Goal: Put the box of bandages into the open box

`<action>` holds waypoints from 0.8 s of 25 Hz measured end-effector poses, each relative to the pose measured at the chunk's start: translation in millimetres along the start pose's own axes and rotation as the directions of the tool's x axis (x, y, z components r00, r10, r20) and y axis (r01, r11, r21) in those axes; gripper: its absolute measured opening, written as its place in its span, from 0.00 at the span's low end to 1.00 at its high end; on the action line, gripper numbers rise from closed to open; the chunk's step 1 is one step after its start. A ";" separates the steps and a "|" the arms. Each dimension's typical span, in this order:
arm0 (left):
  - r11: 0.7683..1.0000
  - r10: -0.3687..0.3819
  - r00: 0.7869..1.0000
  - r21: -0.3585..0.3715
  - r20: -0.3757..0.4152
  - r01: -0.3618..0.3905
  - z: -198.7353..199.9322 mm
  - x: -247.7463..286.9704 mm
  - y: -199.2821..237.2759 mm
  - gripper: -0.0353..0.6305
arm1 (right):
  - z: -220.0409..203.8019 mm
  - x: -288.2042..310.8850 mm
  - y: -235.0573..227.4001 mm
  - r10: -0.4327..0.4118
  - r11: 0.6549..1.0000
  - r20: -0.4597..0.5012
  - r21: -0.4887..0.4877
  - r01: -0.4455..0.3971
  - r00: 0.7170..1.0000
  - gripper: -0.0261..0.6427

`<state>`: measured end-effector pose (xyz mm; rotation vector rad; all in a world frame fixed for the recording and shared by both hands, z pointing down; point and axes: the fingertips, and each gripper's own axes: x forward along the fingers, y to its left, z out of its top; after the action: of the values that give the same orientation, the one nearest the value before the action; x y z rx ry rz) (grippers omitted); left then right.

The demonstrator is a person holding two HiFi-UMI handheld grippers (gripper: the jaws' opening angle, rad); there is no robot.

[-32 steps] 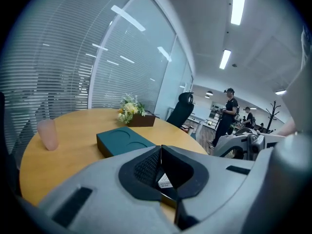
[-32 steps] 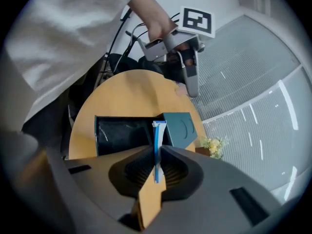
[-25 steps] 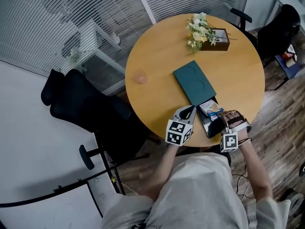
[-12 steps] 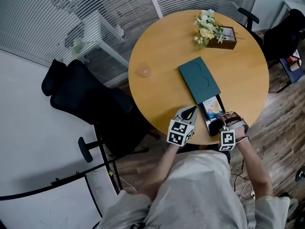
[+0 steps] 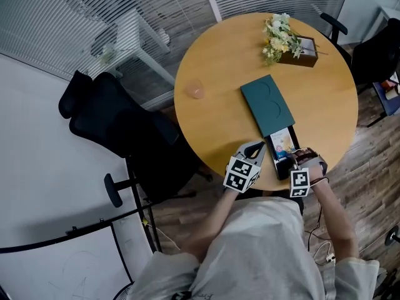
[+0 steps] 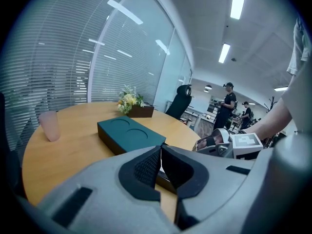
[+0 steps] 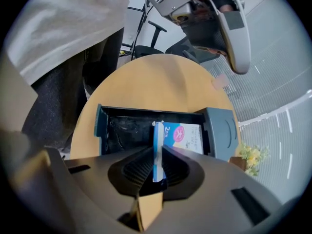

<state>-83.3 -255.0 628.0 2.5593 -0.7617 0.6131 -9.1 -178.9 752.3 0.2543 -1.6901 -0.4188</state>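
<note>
The white-and-blue box of bandages (image 7: 183, 136) lies inside the open box (image 7: 100, 126), a dark tray at the near edge of the round table. My right gripper (image 7: 157, 155) is shut on the bandage box's blue end flap. In the head view the bandage box (image 5: 284, 145) shows in the tray (image 5: 275, 150), with the right gripper (image 5: 289, 162) just below it. The teal lid (image 5: 269, 105) lies at the tray's far end. Left of the tray, my left gripper (image 5: 251, 152) rests with its jaws shut on nothing; in the left gripper view the gripper (image 6: 160, 152) points at the lid (image 6: 129, 133).
A wooden box of flowers (image 5: 282, 39) stands at the table's far side and a pink cup (image 5: 197, 91) at its left. A black chair (image 5: 119, 127) is left of the table. People stand far off (image 6: 226, 104) in the room.
The right gripper and the bandage box have shifted a little, with the box settling in the tray. The left gripper has barely moved.
</note>
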 end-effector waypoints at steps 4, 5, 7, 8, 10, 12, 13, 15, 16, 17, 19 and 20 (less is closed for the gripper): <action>1.000 0.007 1.000 -0.007 -0.006 -0.007 -1.6 -0.2 3.0 0.07 | 1.4 2.0 -0.1 0.009 1.000 0.002 -0.008 -0.009 1.000 0.12; 1.000 0.011 1.000 -0.008 -0.006 -0.011 -1.8 -0.8 3.5 0.07 | 1.8 2.5 0.2 0.012 1.000 0.004 -0.011 -0.012 1.000 0.12; 1.000 0.020 1.000 -0.013 -0.009 -0.020 -3.8 -1.8 2.6 0.07 | 1.0 2.9 2.1 0.021 1.000 0.004 -0.014 -0.021 1.000 0.12; 1.000 0.024 1.000 -0.014 -0.012 -0.025 -5.3 -1.8 1.9 0.07 | 0.2 3.1 2.7 0.024 1.000 0.004 -0.010 -0.024 1.000 0.12; 0.999 0.037 0.999 -0.013 -0.022 -0.037 -7.3 -0.7 0.9 0.07 | -1.1 3.7 2.6 0.026 1.000 0.005 0.009 -0.026 1.000 0.12; 0.999 0.049 0.998 -0.021 -0.025 -0.050 -8.0 -0.4 -1.7 0.07 | -0.6 2.6 4.3 0.026 1.000 0.005 0.017 -0.026 1.000 0.12; 0.998 0.056 0.998 -0.033 -0.020 -0.056 -7.9 -0.8 -3.8 0.07 | 0.1 1.8 5.8 0.028 0.999 0.006 0.015 -0.029 1.000 0.12; 0.995 0.078 0.997 -0.055 -0.012 -0.078 -7.8 -0.8 -7.6 0.07 | 1.1 0.4 7.6 0.033 0.999 0.013 0.008 -0.033 0.999 0.12; 0.994 0.094 0.995 -0.055 -0.013 -0.095 -8.0 -0.5 -9.7 0.07 | 0.9 -0.5 8.0 0.034 0.999 0.015 0.007 -0.034 0.999 0.12; 0.993 0.112 0.993 -0.046 -0.018 -0.113 -7.9 -0.2 -12.6 0.07 | -0.1 -2.0 8.5 0.034 0.999 0.018 0.008 -0.034 0.999 0.12; 0.989 0.143 0.989 -0.024 -0.023 -0.143 -6.6 0.1 -20.6 0.07 | -4.2 -5.0 9.7 0.032 0.999 0.020 0.013 -0.032 0.999 0.12; 0.988 0.155 0.988 -0.023 -0.019 -0.156 -6.4 -0.6 -24.3 0.07 | -5.8 -6.0 10.2 0.033 0.999 0.021 0.016 -0.033 0.999 0.13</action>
<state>-71.4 -233.0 627.0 2.4856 -0.9640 0.6690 -1.7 -168.0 751.8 0.2341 -1.7164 -0.3846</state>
